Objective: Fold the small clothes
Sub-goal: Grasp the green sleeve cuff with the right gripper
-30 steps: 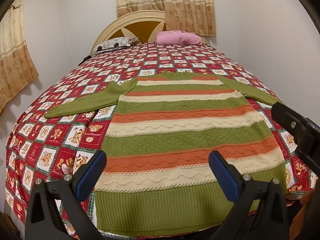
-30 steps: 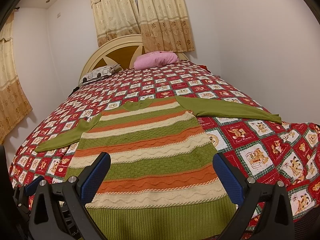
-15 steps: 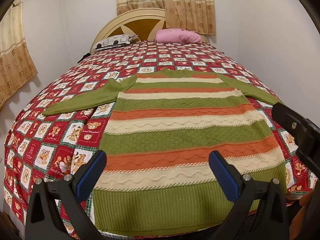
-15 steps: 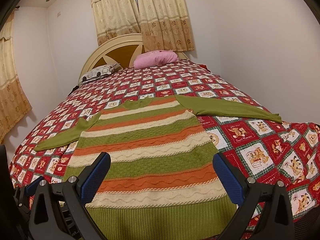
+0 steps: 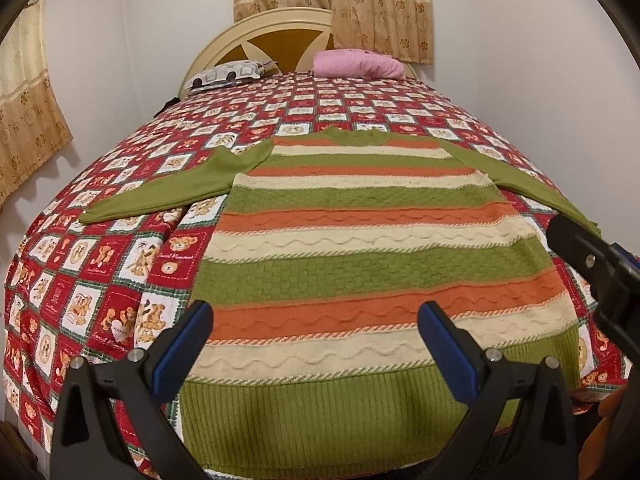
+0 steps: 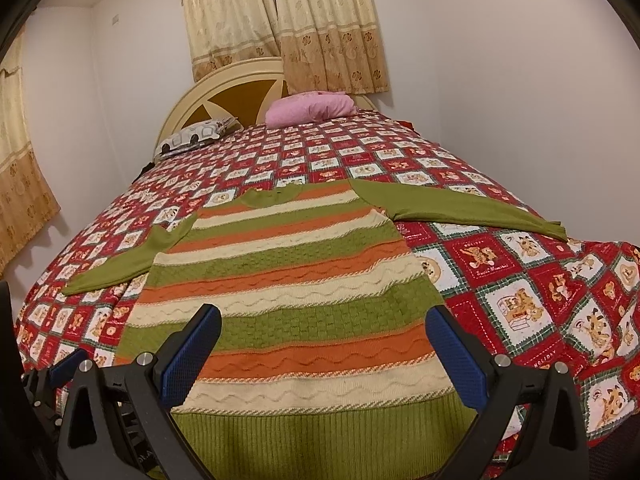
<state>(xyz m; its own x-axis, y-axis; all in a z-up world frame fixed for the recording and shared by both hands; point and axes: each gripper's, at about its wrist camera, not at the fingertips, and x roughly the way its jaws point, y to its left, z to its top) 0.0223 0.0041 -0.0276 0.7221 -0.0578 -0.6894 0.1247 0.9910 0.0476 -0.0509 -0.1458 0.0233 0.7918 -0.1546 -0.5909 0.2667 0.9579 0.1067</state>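
Observation:
A knitted sweater (image 5: 360,248) (image 6: 288,300) with green, orange and cream stripes lies flat on the bed, hem toward me, both green sleeves spread out sideways. My left gripper (image 5: 316,348) hovers open above the hem band, nothing between its blue pads. My right gripper (image 6: 324,356) is likewise open over the hem, a little to the right of the left one. The left sleeve (image 5: 168,188) points left; the right sleeve (image 6: 460,212) reaches toward the bed's right side. Part of the right gripper's black body (image 5: 596,264) shows at the right edge of the left wrist view.
The bed carries a red patchwork quilt (image 5: 120,280) (image 6: 540,300) with bear prints. A pink pillow (image 5: 356,64) (image 6: 312,108) and a patterned pillow (image 5: 228,74) lie by the headboard (image 6: 224,96). White walls stand close on both sides; curtains (image 6: 288,20) hang behind.
Both grippers have dipped slightly toward the bed and sweater; the view shifts a little lower. The sweater has not moved.

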